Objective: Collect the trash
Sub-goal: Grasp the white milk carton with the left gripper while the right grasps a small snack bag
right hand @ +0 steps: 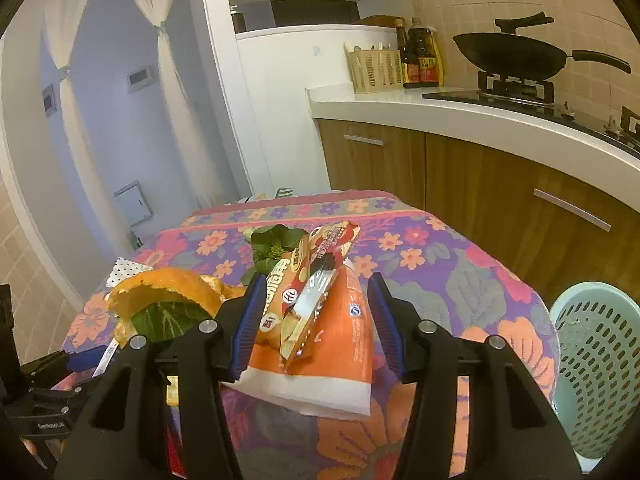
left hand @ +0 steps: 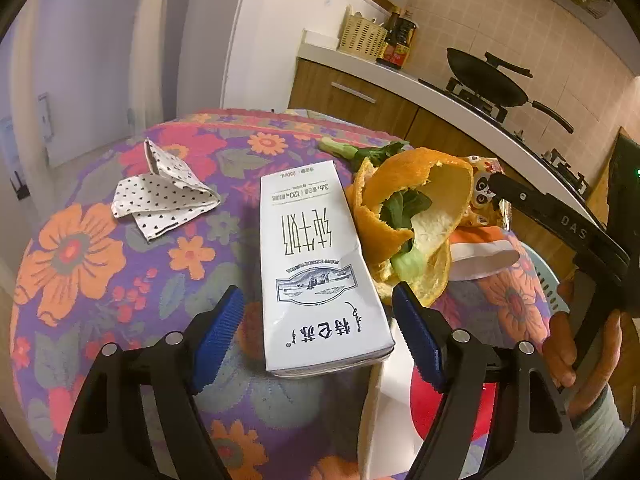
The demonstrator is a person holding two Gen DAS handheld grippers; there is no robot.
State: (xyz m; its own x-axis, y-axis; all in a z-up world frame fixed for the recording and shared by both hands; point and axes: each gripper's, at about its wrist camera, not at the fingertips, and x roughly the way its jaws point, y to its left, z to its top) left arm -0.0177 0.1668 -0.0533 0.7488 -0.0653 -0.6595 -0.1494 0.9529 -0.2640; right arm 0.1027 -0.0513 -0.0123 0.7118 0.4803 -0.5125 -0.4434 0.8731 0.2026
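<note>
**Both grippers poised over trash, nothing gripped**

Left wrist: your left gripper [left hand: 318, 320] stands wide, its pads either side of the near end of the milk carton [left hand: 316, 264] and clear of it. The carton lies flat on the floral cloth [left hand: 80, 264]. Orange peel [left hand: 412, 208] with greens inside sits touching the carton's right edge; a dotted napkin [left hand: 164, 192] lies well apart, left.

Right wrist: your right gripper [right hand: 312, 316] is part open around the orange packet [right hand: 340, 344] and snack wrapper [right hand: 308, 280] on top; pads not pressing. A basket [right hand: 600, 360] stands beside the table, right
</note>
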